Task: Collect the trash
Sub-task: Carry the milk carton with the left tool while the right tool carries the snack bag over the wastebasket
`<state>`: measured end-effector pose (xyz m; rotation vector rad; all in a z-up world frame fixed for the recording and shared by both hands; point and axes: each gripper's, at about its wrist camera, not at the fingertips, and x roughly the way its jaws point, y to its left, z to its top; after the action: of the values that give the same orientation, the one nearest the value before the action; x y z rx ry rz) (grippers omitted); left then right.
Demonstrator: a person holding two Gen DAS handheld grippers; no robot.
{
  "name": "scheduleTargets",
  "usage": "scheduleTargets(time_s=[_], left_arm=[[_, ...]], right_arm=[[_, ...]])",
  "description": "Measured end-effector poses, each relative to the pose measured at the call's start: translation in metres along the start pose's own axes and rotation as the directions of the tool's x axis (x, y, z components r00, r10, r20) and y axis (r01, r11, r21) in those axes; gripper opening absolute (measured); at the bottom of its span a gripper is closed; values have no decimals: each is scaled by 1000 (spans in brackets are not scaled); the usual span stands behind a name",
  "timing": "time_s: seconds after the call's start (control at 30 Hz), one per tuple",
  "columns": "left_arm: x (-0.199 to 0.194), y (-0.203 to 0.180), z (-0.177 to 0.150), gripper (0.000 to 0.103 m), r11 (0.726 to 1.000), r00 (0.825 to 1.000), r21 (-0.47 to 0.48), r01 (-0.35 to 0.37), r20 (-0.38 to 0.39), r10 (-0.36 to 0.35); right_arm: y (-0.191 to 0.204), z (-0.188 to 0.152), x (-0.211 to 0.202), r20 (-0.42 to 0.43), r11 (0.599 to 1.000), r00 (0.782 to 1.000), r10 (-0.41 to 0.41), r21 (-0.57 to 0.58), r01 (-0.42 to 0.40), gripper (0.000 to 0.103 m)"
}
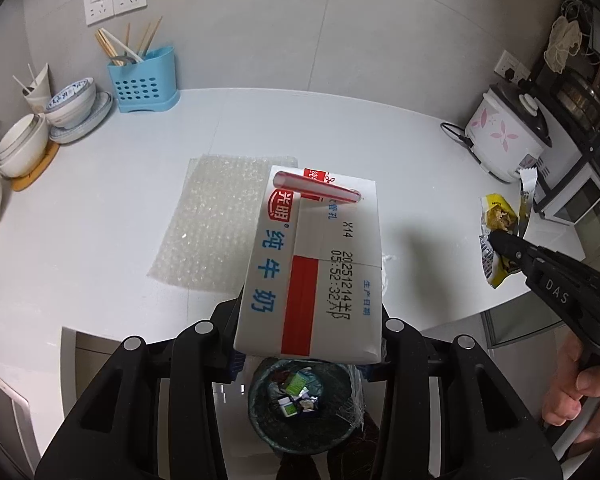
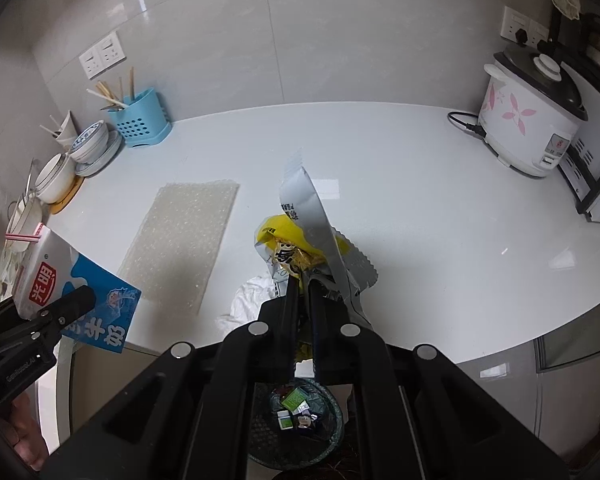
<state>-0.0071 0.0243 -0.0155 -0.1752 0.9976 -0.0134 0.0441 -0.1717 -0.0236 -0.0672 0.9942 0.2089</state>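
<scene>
Your left hand-held gripper [image 1: 308, 320] holds the carton [image 1: 316, 264]; your right hand-held gripper [image 2: 304, 288] pinches the wrapper [image 2: 300, 240]. Both await the bin [image 2: 332, 432]. Bubble wrap [image 2: 180, 240] and tissue [image 2: 248, 300] remain near the surface's front edge.

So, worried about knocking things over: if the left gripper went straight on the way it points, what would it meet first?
Probably the bare countertop beyond the milk carton held by the left gripper; depth is uncertain.

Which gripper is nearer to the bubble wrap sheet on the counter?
Left. The left gripper, holding the milk carton, hangs just beside the bubble wrap; the right gripper, clamping the yellow wrapper, is farther off.
</scene>
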Motion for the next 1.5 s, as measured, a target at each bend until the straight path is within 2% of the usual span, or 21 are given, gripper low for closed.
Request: scheduleTargets(time_s=[0.37, 0.63, 1.2, 1.5], left_arm=[[-12, 0, -40, 40, 1000, 1000, 20, 5, -3, -5], [-14, -3, -66, 40, 1000, 1000, 29, -1, -11, 2], [29, 1, -134, 40, 1000, 995, 0, -6, -102, 6], [58, -10, -151, 41, 1000, 992, 12, -2, -126, 3]], right_arm=[[17, -39, -23, 17, 997, 998, 56, -46, -55, 5], [23, -69, -25, 2, 995, 997, 80, -67, -80, 5], [29, -137, -1, -51, 988, 994, 99, -110, -104, 5], [35, -163, 25, -76, 986, 992, 101, -126, -110, 5]])
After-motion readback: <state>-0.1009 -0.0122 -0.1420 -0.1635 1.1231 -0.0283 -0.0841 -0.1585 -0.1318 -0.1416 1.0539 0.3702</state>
